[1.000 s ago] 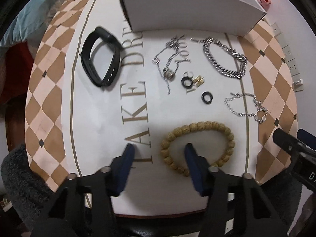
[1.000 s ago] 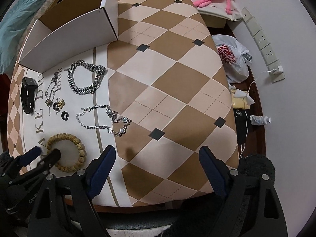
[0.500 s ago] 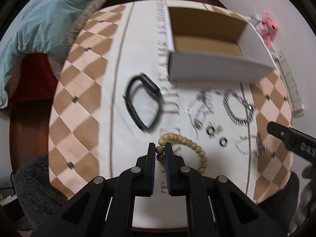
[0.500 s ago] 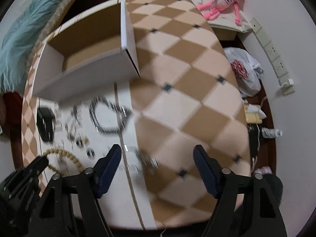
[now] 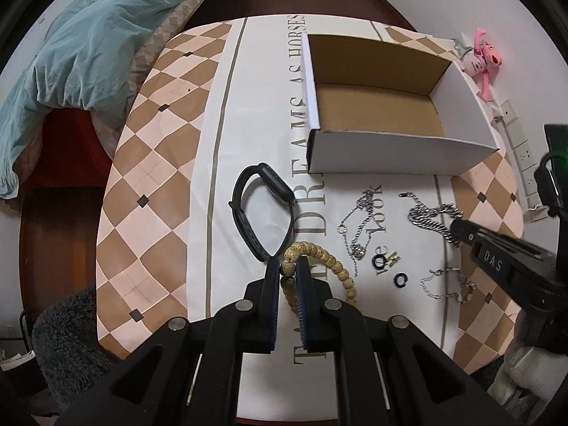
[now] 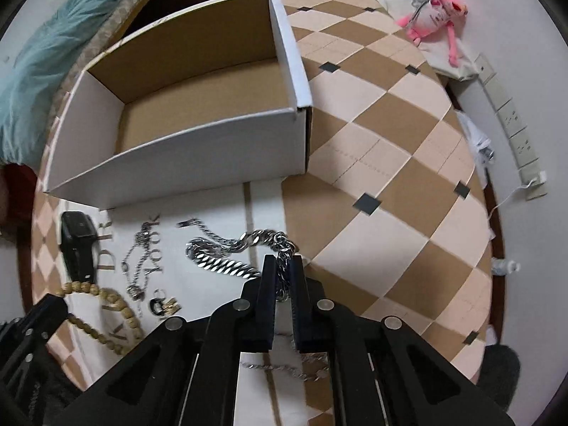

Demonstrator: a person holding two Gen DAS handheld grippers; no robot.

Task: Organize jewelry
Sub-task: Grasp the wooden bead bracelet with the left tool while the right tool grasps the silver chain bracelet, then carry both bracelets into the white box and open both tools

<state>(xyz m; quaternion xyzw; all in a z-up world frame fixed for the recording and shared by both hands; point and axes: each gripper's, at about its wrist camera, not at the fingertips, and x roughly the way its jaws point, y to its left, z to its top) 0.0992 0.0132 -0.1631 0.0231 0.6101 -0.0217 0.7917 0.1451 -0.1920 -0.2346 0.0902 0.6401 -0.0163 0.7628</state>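
Grips are the news: a second ago both tools stood spread above the table, and now each has pressed together on a piece. The left tool pinches the wooden bead bracelet by one bead at its end near the black watch band; the rest of the loop trails back along the table beneath the tool, and I cannot tell whether any of it has left the cloth. The right tool has come across from the checked side of the table and pinches the heavy curb-link chain, whose links bunch between the pads while the remainder lies stretched toward the table's lettered middle.

Still untouched near the middle of the table are the thin necklace, two black rings and the fine chain bracelet.

The cardboard box sits toward the far edge, open and holding nothing. My reading is that pick-up is done for two pieces at once, and carrying them over the box's near wall is what remains for them.
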